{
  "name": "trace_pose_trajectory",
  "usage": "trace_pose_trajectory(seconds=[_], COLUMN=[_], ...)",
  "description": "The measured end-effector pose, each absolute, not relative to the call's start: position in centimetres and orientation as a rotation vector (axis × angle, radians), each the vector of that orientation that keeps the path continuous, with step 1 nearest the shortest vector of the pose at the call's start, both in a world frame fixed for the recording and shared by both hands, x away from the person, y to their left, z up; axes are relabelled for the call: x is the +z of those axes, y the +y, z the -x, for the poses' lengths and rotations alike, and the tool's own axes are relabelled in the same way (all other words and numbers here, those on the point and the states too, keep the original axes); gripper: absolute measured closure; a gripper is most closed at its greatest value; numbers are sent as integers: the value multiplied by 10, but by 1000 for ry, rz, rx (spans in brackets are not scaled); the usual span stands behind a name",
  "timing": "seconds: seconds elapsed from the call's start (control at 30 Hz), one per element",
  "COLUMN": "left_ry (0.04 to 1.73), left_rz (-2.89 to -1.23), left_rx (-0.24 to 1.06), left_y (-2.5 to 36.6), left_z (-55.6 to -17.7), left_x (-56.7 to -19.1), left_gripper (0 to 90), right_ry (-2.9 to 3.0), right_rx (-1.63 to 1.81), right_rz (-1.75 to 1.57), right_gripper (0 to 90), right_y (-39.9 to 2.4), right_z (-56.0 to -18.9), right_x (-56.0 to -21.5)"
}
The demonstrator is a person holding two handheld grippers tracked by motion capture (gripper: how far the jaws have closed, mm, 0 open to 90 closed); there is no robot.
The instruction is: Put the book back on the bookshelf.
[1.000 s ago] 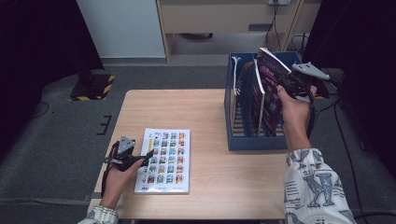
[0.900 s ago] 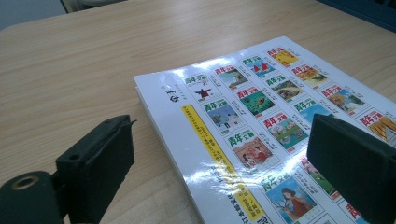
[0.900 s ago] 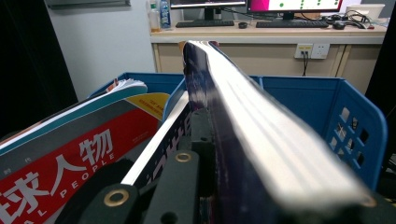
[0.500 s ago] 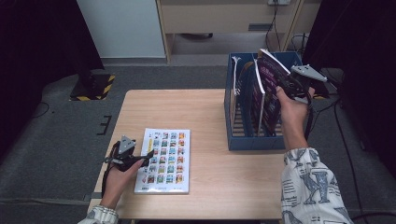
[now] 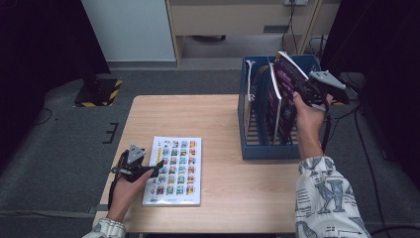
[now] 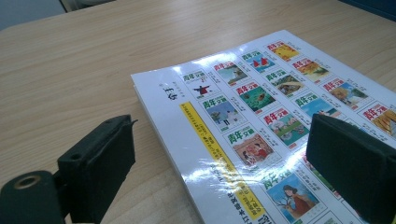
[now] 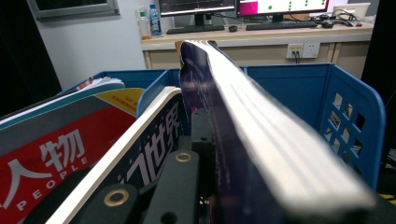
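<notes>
A purple magazine is clamped in the right tool, held tilted above the blue crate at the counter's right edge. The left tool is held with jaws apart over the illustrated magazine, which lies flat at the counter's near left.

Three magazines in one blue crate, one magazine flat, two grippers.

Purple-covered magazine, thick with pale page edges, tilted and clamped in the right claw above the blue crate; white-covered magazine with a grid of colourful thumbnails, closed and flat on the wooden surface near its front-left edge.
</notes>
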State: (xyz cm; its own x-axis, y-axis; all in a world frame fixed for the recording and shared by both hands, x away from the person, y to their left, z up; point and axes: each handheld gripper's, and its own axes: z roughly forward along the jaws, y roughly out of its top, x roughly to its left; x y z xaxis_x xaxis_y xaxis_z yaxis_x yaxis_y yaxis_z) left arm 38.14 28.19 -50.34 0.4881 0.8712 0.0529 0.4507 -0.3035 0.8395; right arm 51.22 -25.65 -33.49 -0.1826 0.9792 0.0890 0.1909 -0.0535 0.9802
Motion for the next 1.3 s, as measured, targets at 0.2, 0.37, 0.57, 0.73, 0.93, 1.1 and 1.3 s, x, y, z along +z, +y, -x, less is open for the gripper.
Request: trace_pose_trajectory(seconds=[0.2,0.37,0.57,0.73,0.93,1.1,1.3], left_ry=[1094,1090,1090,1088,1088,1083,1079], left_rz=[-1936,-1938,-1936,-1938,-1944,-1945,-1948], left_rx=[663,664,664,664,662,663,663], left_y=[281,280,281,280,280,279,279], left_z=[-382,-382,-382,-382,-382,-382,-383], left_x=[-504,-504,-504,-504,-504,-504,-505], left_gripper=[77,77,77,77,77,77,77], right_ry=[1463,1472,1460,1450,1431,1432,1439], right_rx=[1315,1313,1312,1310,1312,1303,1286], right_rz=[-1297,-1293,-1292,-1294,-1300,-1302,-1300], right_gripper=[841,841,841,841,841,841,841], right_y=[-257,-256,-257,-261,-266,-265,-259], right_z=[-512,-510,-508,-506,-504,-506,-514], right_x=[-339,-342,-342,-341,-341,-343,-348])
